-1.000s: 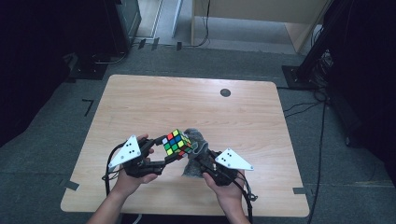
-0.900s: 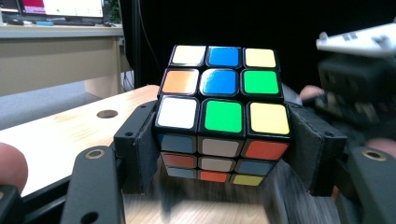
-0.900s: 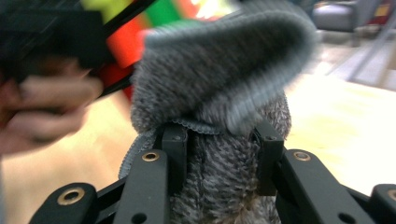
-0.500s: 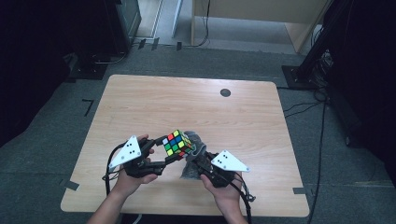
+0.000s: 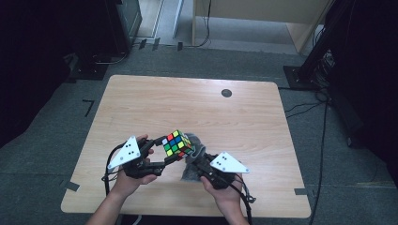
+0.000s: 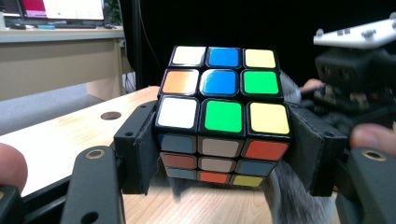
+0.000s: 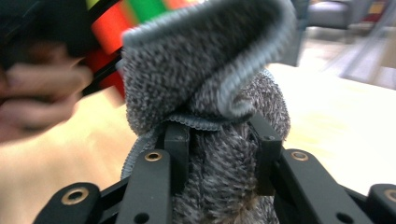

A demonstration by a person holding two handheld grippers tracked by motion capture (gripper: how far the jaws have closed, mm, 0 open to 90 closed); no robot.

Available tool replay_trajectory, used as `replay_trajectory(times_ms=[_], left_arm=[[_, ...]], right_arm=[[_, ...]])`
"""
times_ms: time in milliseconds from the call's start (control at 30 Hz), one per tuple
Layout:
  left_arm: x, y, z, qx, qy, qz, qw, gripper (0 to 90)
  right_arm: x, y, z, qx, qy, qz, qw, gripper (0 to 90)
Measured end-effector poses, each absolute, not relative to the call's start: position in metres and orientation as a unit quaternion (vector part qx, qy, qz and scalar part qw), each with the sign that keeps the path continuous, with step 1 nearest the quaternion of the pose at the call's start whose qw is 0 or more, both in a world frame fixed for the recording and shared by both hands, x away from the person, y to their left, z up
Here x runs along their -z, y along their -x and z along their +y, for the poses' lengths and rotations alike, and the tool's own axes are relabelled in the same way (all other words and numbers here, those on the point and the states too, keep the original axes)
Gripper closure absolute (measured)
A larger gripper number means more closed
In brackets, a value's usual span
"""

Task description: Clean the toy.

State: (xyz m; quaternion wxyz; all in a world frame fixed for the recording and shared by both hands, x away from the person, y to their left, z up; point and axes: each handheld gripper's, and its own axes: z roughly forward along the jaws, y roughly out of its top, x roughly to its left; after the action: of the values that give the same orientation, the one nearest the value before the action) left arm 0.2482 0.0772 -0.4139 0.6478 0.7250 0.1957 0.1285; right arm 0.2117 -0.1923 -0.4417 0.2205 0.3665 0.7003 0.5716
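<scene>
Your left claw (image 5: pixel 171 157) is clamped on the puzzle cube (image 5: pixel 177 143), lifted off the desk (image 5: pixel 263 122) near its front edge. Your right claw (image 5: pixel 199 164) pinches the grey cloth (image 5: pixel 195 154) (bunched and floppy), pressed against the cube's right side. Rub too hard and you'll likely twist the cube out of that two-sided grip, or the cloth could slip free.
</scene>
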Motion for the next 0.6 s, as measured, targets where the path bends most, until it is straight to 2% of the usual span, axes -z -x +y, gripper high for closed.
replay_trajectory(times_ms=[100, 267, 400, 600], left_arm=[[0.415, -0.247, 0.074, -0.124, -0.725, 0.192, 0.650, 33.9], [0.414, -0.248, 0.076, -0.128, -0.726, 0.195, 0.647, 33.9], [0.414, -0.249, 0.079, -0.128, -0.721, 0.199, 0.651, 33.9], [0.414, -0.249, 0.079, -0.122, -0.719, 0.201, 0.655, 33.9]], right_arm=[[0.440, -0.209, -0.190, -0.579, -0.351, 0.703, 0.217, 68.2], [0.452, -0.205, -0.163, -0.560, -0.294, 0.755, 0.171, 67.9], [0.451, -0.203, -0.159, -0.548, -0.286, 0.762, 0.191, 67.9], [0.441, -0.205, -0.186, -0.578, -0.347, 0.701, 0.233, 68.4]])
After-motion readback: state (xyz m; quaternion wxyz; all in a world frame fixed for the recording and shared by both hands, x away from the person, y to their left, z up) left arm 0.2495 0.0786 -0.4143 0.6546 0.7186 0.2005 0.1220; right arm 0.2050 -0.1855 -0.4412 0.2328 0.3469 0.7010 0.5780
